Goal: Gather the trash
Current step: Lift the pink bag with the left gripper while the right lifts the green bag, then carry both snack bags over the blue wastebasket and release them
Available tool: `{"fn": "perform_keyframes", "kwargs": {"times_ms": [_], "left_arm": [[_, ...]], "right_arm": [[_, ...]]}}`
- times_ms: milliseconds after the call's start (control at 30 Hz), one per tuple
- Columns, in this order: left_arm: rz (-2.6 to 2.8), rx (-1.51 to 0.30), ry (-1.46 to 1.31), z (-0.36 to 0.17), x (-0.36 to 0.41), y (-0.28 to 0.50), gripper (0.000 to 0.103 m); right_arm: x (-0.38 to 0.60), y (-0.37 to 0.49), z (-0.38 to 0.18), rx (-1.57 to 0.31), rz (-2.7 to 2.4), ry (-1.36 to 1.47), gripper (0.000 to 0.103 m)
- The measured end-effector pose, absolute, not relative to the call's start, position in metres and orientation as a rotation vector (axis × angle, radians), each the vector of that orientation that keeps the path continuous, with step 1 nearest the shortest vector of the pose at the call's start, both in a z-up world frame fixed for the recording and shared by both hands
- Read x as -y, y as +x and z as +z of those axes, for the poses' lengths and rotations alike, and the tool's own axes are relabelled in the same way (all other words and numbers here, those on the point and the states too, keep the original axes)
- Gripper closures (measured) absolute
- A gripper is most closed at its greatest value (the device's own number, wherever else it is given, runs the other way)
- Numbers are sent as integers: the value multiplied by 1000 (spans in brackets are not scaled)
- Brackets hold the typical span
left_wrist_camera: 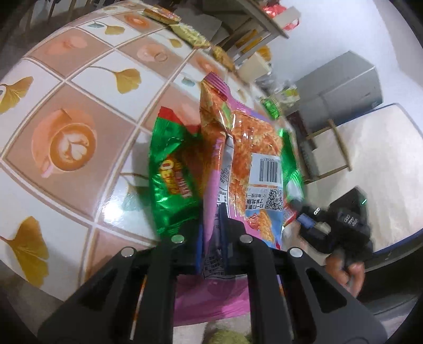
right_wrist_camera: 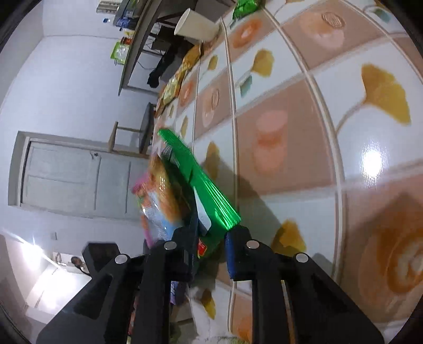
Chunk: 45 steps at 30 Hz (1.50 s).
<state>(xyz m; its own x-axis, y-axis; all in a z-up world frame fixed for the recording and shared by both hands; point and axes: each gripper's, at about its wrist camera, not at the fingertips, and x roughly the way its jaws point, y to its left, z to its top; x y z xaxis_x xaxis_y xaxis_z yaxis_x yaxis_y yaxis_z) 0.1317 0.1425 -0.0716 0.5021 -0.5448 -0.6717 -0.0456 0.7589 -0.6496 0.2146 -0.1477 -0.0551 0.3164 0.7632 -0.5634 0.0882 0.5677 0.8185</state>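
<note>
My left gripper is shut on a pink and orange snack bag, held upright above the tiled table. A green snack wrapper hangs beside the bag at its left. My right gripper has its jaws partly apart around the edge of a green wrapper; the pink and orange bag shows just left of it. The right gripper and the hand holding it show in the left wrist view, right of the bag.
Several more snack packets lie along the table's far edge, also in the right wrist view. A white paper cup lies tipped at the table end. A shelf, a stool and a door stand beyond.
</note>
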Motion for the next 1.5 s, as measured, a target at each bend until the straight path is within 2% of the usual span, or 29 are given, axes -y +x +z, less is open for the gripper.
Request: {"fn": "perform_keyframes", "kwargs": {"times_ms": [67,200,433,467,500,567,600,867,1167,1500], "left_arm": [[-324,-1022,-670,-77,-139,131,94],[-316,-1019,-680,-79,-138,128,95],[-303,-1010,-685,-80,-136,124,95],[-302,-1008,-684,-80,-136,124,95],[-301,-1005,-679,-80,-135,123,95],[-297,-1001,-669,-78,-135,122,95],[-296,-994,-663,-75,-134,121,95],[-317,-875,-595,-22,-131,107,95],[-374,-756,-508,42,-106,98,95],[-609,-806,-360,57,24,123,95]], "right_arm": [[147,222,-55,-1173,517,901,83],[137,220,-62,-1194,491,910,65],[119,201,-73,-1208,483,892,63],[117,200,-73,-1205,479,888,65],[115,200,-72,-1196,474,877,75],[113,200,-71,-1194,472,865,88],[113,199,-70,-1189,470,865,89],[137,190,-34,-1062,407,758,93],[239,134,7,-845,293,819,96],[396,-2,16,-603,-24,981,96]]}}
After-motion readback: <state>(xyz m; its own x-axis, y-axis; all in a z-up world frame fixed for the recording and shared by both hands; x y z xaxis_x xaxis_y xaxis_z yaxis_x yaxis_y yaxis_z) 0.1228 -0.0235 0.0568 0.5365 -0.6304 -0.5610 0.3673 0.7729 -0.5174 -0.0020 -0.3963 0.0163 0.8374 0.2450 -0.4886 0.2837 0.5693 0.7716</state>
